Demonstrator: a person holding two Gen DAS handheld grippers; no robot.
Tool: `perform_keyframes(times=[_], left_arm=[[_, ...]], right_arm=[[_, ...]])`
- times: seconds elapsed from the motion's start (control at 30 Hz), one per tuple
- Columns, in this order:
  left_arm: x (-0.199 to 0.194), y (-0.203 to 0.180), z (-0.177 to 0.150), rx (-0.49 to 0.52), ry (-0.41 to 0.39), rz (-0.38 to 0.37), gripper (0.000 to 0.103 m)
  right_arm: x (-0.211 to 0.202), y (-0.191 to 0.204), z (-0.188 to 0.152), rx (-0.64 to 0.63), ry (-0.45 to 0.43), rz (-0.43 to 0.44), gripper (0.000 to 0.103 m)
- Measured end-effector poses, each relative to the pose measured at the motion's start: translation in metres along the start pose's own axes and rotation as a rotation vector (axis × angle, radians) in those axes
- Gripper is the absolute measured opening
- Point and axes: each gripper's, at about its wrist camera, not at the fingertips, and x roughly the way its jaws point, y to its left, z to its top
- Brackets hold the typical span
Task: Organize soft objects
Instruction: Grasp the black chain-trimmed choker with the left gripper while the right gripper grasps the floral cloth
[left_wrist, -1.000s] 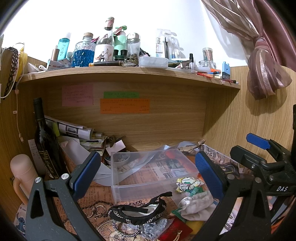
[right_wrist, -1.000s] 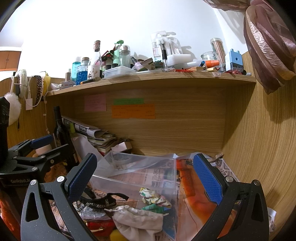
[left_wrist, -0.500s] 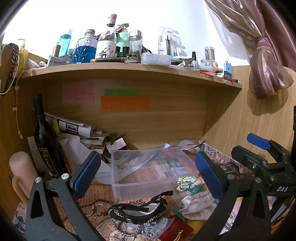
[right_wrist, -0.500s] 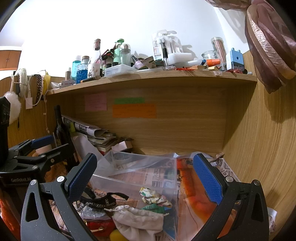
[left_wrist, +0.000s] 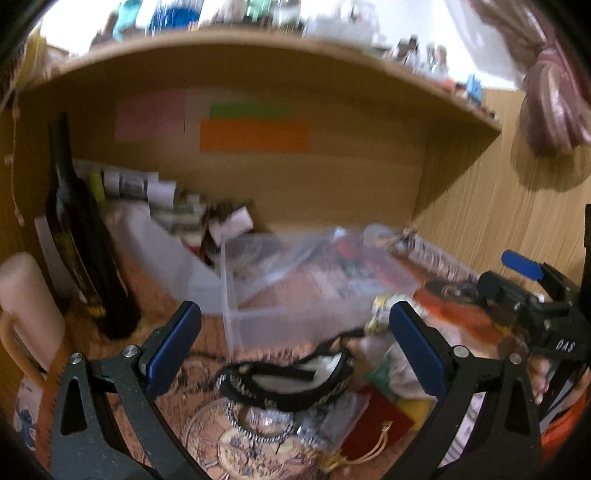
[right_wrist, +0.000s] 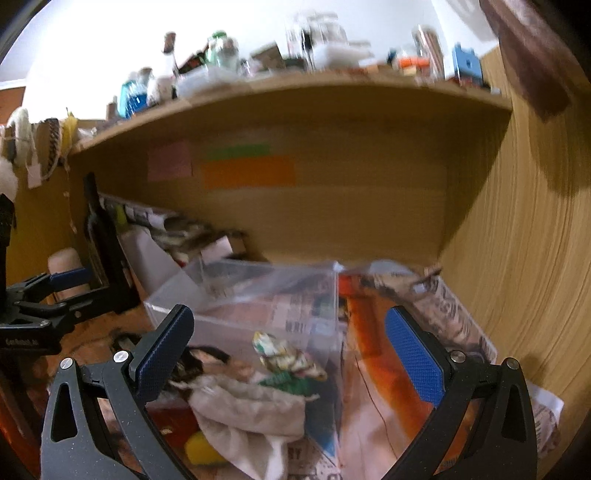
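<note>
A clear plastic box (left_wrist: 295, 295) stands on the desk under the shelf; it also shows in the right wrist view (right_wrist: 258, 306). In front of it lie soft things: a black and white band (left_wrist: 288, 380), a beige cloth pouch (right_wrist: 247, 406), a crumpled patterned cloth (right_wrist: 284, 354), a red pouch (left_wrist: 376, 424) and a yellow piece (right_wrist: 201, 448). My left gripper (left_wrist: 291, 350) is open and empty, just above the black band. My right gripper (right_wrist: 288, 354) is open and empty, over the patterned cloth and the pouch. Both views are blurred.
A dark bottle (left_wrist: 77, 236) and a pink cup (left_wrist: 26, 306) stand at the left. Rolled papers (left_wrist: 140, 184) lie at the back left. The wooden shelf (right_wrist: 295, 92) above carries several bottles. A wooden side wall (right_wrist: 517, 258) closes the right.
Both grippers have dipped down and forward toward the pile of soft things; the shelf has risen in both views. Both stay open and empty.
</note>
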Motion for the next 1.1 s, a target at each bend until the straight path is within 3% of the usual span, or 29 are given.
perform_keyframes(times=[0.2,0.47,0.67,0.8,0.93,1.1], left_arm=[[0.024,0.011,-0.024,-0.022,0.124,-0.019,0.103],[0.049,0.01,-0.041,-0.01,0.203,-0.035,0.103],[0.062,0.012,-0.044,-0.008,0.228,-0.02,0.103],[0.068,0.019,-0.043,-0.042,0.229,-0.022,0.103],[0.07,0.023,-0.042,-0.045,0.228,-0.016,0.087],[0.071,0.024,-0.042,-0.054,0.224,-0.036,0.07]], right_arm=[[0.017,-0.012,-0.016,0.008,0.091,0.002,0.101],[0.049,-0.021,-0.022,0.034,0.174,0.027,0.089],[0.079,-0.019,-0.025,0.031,0.255,0.07,0.075],[0.093,-0.017,-0.029,0.042,0.293,0.105,0.058],[0.1,-0.015,-0.03,0.048,0.309,0.137,0.039],[0.098,-0.015,-0.028,0.049,0.294,0.133,0.024]])
